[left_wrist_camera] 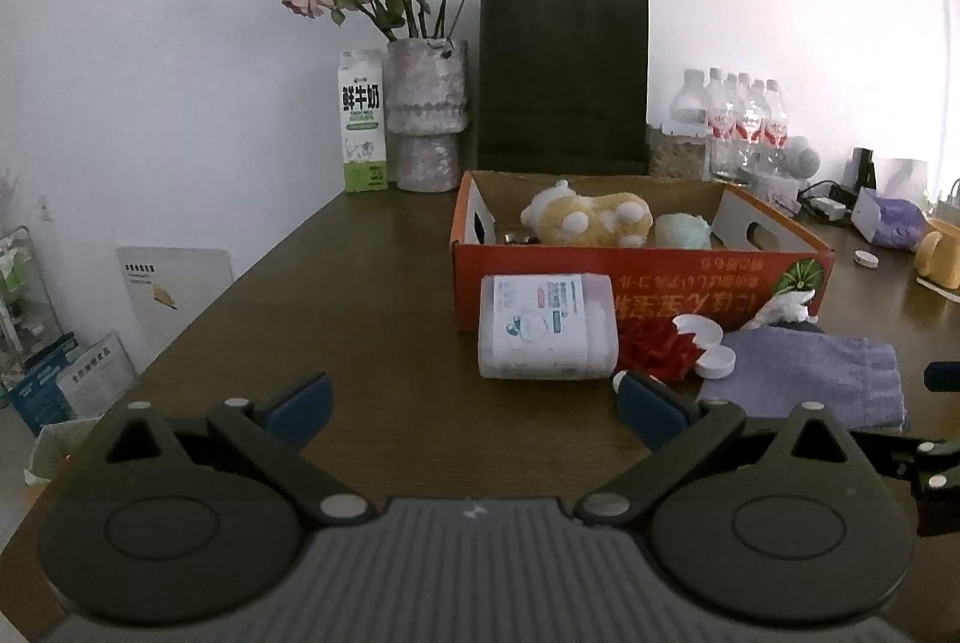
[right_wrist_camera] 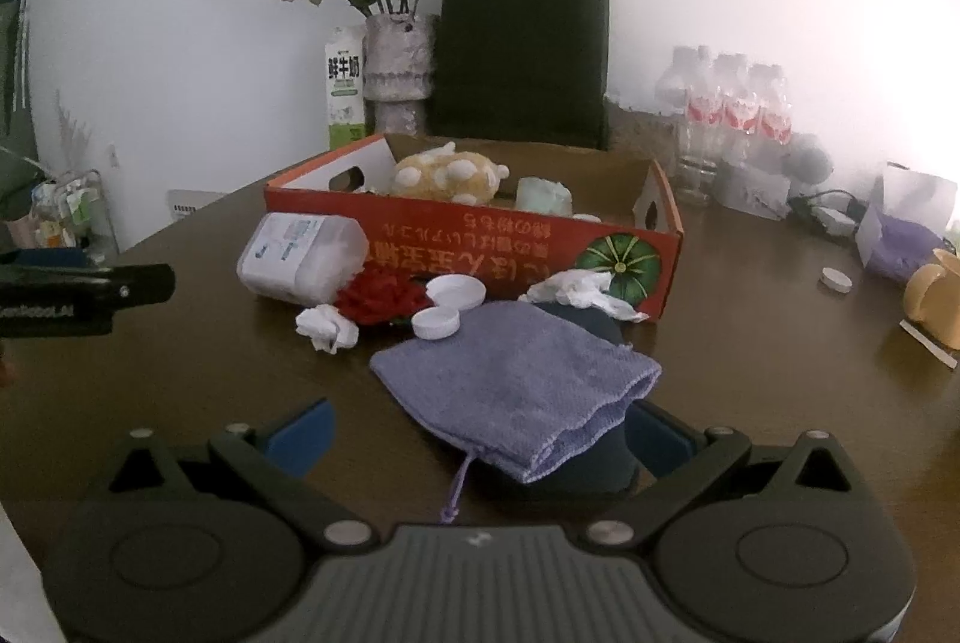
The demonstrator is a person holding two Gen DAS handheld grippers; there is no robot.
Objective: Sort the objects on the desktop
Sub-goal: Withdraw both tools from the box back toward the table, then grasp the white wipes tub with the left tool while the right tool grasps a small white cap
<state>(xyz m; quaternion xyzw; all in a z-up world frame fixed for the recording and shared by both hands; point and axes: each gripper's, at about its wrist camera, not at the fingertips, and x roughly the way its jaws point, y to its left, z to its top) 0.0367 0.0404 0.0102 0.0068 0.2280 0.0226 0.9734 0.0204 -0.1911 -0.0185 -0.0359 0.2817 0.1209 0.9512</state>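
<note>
My left gripper (left_wrist_camera: 474, 412) hangs released over bare worktop (left_wrist_camera: 360, 295), fingers wide, nothing between them. My right gripper (right_wrist_camera: 480, 439) is likewise spread; the purple drawstring pouch (right_wrist_camera: 516, 385) lies between its blue pads (right_wrist_camera: 303, 433), whether touching I cannot tell. The orange cardboard box (right_wrist_camera: 480, 235) sits toward the worktop's far edge, a yellow plush toy (right_wrist_camera: 447, 175) inside. Against the box's near wall: clear plastic container (left_wrist_camera: 546, 325) on its side, red crumpled item (right_wrist_camera: 378, 298), two white lids (right_wrist_camera: 447, 307), crumpled tissue (right_wrist_camera: 327, 328).
</note>
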